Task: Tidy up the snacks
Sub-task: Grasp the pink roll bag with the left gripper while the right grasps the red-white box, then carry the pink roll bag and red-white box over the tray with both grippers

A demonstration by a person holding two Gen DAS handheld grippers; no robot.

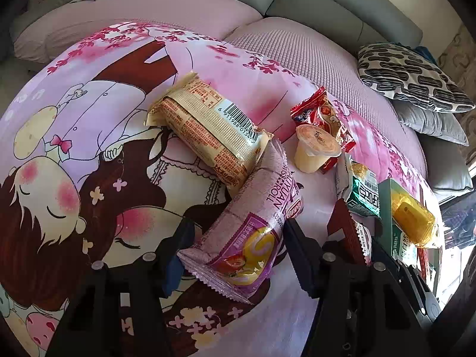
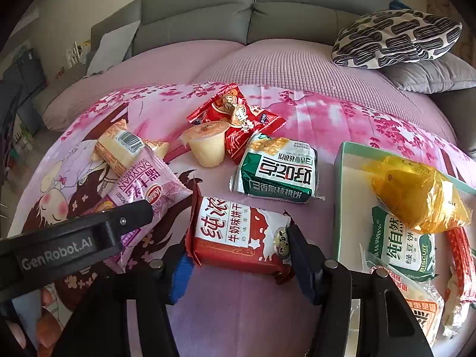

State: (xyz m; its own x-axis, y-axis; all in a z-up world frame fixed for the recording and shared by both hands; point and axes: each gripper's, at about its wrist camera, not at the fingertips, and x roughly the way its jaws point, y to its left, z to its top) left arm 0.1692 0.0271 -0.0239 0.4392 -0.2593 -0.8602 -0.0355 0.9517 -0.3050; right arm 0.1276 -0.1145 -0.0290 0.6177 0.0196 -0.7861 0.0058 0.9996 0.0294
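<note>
**Two packets sitting between two sets of fingers on the cartoon blanket**

A grey sofa point(image 2: 253, 20) is filling the upper part of both views, with a pink cartoon-printed blanket point(image 1: 89, 119) spreading over its seat and carrying the snacks. At the right edge of the right wrist view a green-rimmed box point(image 2: 339, 178) is lying open, holding a yellow packet point(image 2: 416, 196), a green biscuit packet point(image 2: 398, 247) and other wrappers.

The purple Swiss roll packet point(image 1: 253, 229) is lying slantwise from the centre to the lower middle of the left wrist view, its near end printed with a roll and fruit. The left gripper point(image 1: 235, 235) is straddling that end; both fingers appear to be pressing the wrapper's sides, so it is grasping the packet. A long beige packet point(image 1: 208, 131) is overlapping its far end.

The red milk biscuit packet point(image 2: 238, 235) is lying flat at lower centre of the right wrist view. The right gripper point(image 2: 235, 253) is bracketing it, fingers touching both short ends, grasping it.

Above it a green walnut-cake packet point(image 2: 276, 169), a jelly cup point(image 2: 205, 145) and a red packet point(image 2: 235, 119) are crowding the middle. Bare blanket is lying open toward the bottom of both views.
</note>
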